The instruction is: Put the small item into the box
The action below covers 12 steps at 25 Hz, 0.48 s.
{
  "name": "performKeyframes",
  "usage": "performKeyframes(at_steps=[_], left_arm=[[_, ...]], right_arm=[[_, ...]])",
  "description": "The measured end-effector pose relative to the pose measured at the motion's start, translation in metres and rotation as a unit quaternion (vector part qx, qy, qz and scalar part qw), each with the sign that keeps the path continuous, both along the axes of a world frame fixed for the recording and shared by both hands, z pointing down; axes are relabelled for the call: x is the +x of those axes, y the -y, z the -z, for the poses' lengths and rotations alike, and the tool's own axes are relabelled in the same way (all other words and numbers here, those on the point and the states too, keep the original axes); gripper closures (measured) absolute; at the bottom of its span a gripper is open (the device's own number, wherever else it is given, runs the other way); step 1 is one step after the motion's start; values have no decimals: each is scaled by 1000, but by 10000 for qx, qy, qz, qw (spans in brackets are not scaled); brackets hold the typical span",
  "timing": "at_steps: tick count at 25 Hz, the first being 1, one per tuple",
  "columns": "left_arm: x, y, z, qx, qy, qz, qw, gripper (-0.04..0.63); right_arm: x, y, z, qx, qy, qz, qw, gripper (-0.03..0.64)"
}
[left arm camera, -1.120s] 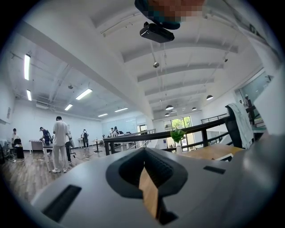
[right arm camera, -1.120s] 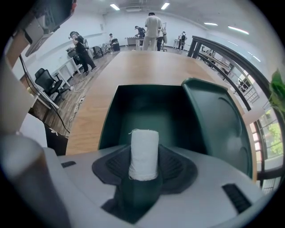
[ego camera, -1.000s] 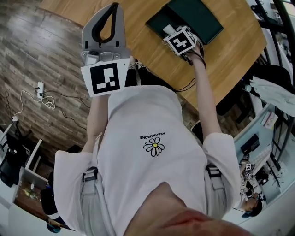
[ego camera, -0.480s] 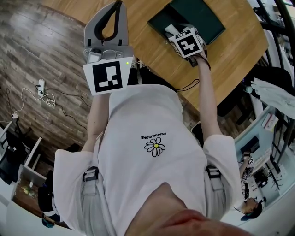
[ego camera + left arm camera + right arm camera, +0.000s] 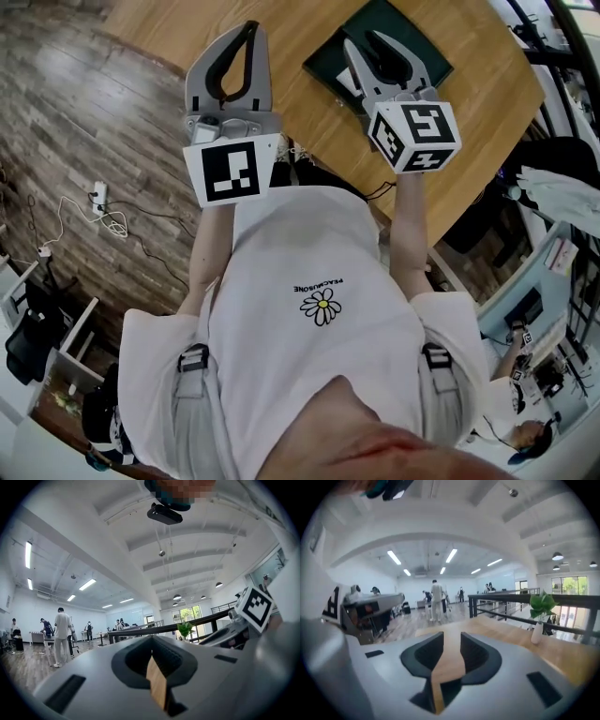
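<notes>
A dark green box [image 5: 405, 22] lies open on the wooden table [image 5: 300, 105]. A small white item [image 5: 348, 82] lies inside its near left corner, partly hidden by my right gripper. My right gripper [image 5: 364, 39] is raised above the box. Its jaws are closing, with a gap still between them and nothing in it. In the right gripper view [image 5: 452, 637] only table wood shows through that gap. My left gripper [image 5: 247, 30] hangs over the table left of the box, its tips together and empty. The left gripper view [image 5: 151, 640] shows just a thin slit.
Wood floor with a white power strip and cables [image 5: 98, 202] lies to the left. A dark chair [image 5: 553, 150] stands beyond the table's right edge. A plant in a white vase [image 5: 540, 616] stands on the table by a black railing. People stand far off.
My right gripper has lifted out of the box and drawn back toward me, and the white item stays in the box. The left gripper has shifted slightly right.
</notes>
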State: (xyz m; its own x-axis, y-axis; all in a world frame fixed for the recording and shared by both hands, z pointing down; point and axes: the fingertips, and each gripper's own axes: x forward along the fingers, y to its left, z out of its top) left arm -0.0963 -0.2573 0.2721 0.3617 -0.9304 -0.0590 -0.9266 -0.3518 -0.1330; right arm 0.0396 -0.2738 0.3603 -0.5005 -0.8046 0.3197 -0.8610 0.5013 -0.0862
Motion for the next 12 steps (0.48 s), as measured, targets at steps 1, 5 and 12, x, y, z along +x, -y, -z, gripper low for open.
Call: performKeyframes(at_steps=[1,5,12], left_arm=[[2,-1,4,52,-9,-33,10000,580],[11,-6,22,228,-205,-142,9994,581],[21,-17,41,362,-420,-377,9978,580]], right_arm=[[0,-3,20,271,260,-85,9993,513],[6,-18,70,1192,598,-366,9904,609],[15,-41,93,2033,444,-866,9743,611]])
